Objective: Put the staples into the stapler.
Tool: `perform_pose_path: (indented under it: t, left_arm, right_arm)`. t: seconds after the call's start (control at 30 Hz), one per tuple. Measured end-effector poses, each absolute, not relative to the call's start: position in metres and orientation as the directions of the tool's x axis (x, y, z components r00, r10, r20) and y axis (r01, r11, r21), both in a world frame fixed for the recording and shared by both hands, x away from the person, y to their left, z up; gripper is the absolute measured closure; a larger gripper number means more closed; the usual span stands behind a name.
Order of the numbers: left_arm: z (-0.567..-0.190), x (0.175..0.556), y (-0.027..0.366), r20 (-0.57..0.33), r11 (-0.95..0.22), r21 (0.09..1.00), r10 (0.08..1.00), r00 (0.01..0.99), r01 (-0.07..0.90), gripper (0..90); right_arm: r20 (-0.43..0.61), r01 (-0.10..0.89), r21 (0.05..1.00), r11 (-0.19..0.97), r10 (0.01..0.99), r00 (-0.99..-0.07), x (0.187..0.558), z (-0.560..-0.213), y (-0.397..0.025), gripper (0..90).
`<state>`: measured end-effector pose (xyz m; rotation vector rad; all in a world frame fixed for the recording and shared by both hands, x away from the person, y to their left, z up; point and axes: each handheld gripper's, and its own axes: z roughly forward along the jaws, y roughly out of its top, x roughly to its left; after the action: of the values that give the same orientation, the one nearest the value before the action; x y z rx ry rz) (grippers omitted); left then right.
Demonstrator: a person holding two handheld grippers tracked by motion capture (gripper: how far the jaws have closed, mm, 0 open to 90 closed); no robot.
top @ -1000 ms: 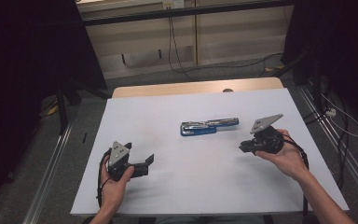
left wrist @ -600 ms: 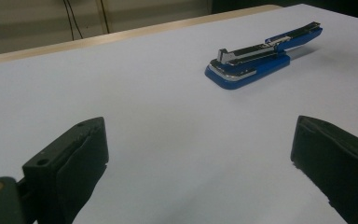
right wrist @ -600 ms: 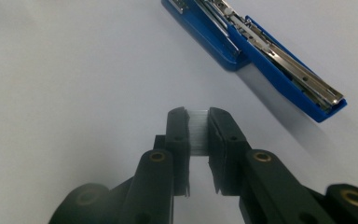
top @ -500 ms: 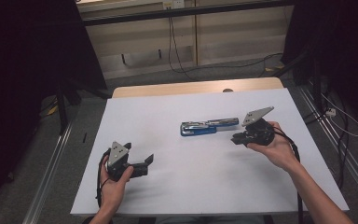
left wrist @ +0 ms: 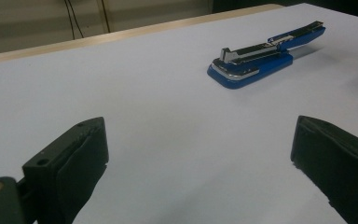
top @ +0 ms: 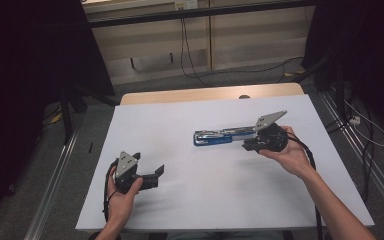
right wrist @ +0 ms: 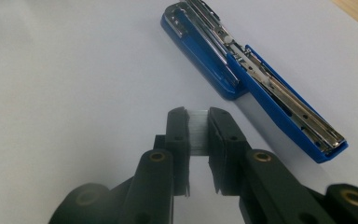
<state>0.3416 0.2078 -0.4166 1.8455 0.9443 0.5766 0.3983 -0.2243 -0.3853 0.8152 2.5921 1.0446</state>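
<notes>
Right gripper view: fingers (right wrist: 196,126) half-hide staple strip (right wrist: 197,133).

A white table (top: 190,195) stands on a grey floor (top: 40,200). Black cables (top: 185,50) hang by the pale wall (top: 145,45). Dark curtains (top: 25,75) hang at both sides.

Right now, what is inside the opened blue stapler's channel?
The blue stapler lies swung open on the white table. Its chrome rail and pusher mechanism show; whether staples are loaded cannot be told. The right gripper holds a staple strip.
</notes>
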Motion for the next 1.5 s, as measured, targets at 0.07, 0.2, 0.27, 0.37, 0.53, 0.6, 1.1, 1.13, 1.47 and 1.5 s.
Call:
perform_pose_path:
  t: [0.07,0.2,0.27,0.37,0.53,0.6,1.1,1.13,1.47,1.5]
  left_arm:
    - [-0.417,0.342,0.207,-0.011,-0.251,0.899,0.806,0.591,0.359,4.1]
    - [-0.417,0.342,0.207,-0.009,-0.253,0.899,0.805,0.593,0.358,4.1]
    - [-0.417,0.342,0.206,-0.009,-0.253,0.898,0.806,0.591,0.359,4.1]
    - [-0.417,0.342,0.206,-0.01,-0.252,0.899,0.806,0.592,0.359,4.1]
    - [-0.417,0.342,0.207,-0.009,-0.255,0.899,0.802,0.597,0.357,4.2]
    - [-0.418,0.342,0.206,-0.015,-0.247,0.901,0.804,0.594,0.357,4.1]
    - [-0.418,0.342,0.207,-0.009,-0.253,0.898,0.806,0.592,0.359,4.1]
    - [-0.418,0.342,0.207,-0.01,-0.253,0.898,0.806,0.592,0.359,4.1]
    - [-0.418,0.343,0.207,-0.025,-0.234,0.903,0.81,0.587,0.361,4.1]
    - [-0.418,0.343,0.207,-0.022,-0.237,0.902,0.809,0.587,0.36,4.1]
  right_arm:
    - [-0.006,0.408,0.697,0.59,0.574,-0.819,0.4,-0.386,-0.223,79.4]
    - [-0.004,0.404,0.702,0.587,0.57,-0.822,0.404,-0.385,-0.22,79.4]
    - [-0.004,0.402,0.703,0.587,0.568,-0.823,0.406,-0.385,-0.218,79.4]
    - [-0.009,0.397,0.704,0.589,0.566,-0.824,0.408,-0.384,-0.215,79.3]
    - [-0.008,0.399,0.705,0.586,0.569,-0.822,0.414,-0.384,-0.211,79.4]
    - [-0.003,0.4,0.705,0.586,0.567,-0.824,0.416,-0.384,-0.21,79.4]
    - [0.005,0.392,0.714,0.58,0.555,-0.832,0.431,-0.386,-0.194,79.4]
    - [0.004,0.392,0.713,0.582,0.554,-0.832,0.432,-0.386,-0.193,79.4]
    - [0.0,0.377,0.727,0.574,0.549,-0.836,0.443,-0.381,-0.183,79.3]
    - [0.0,0.375,0.729,0.573,0.547,-0.837,0.443,-0.38,-0.183,79.3]
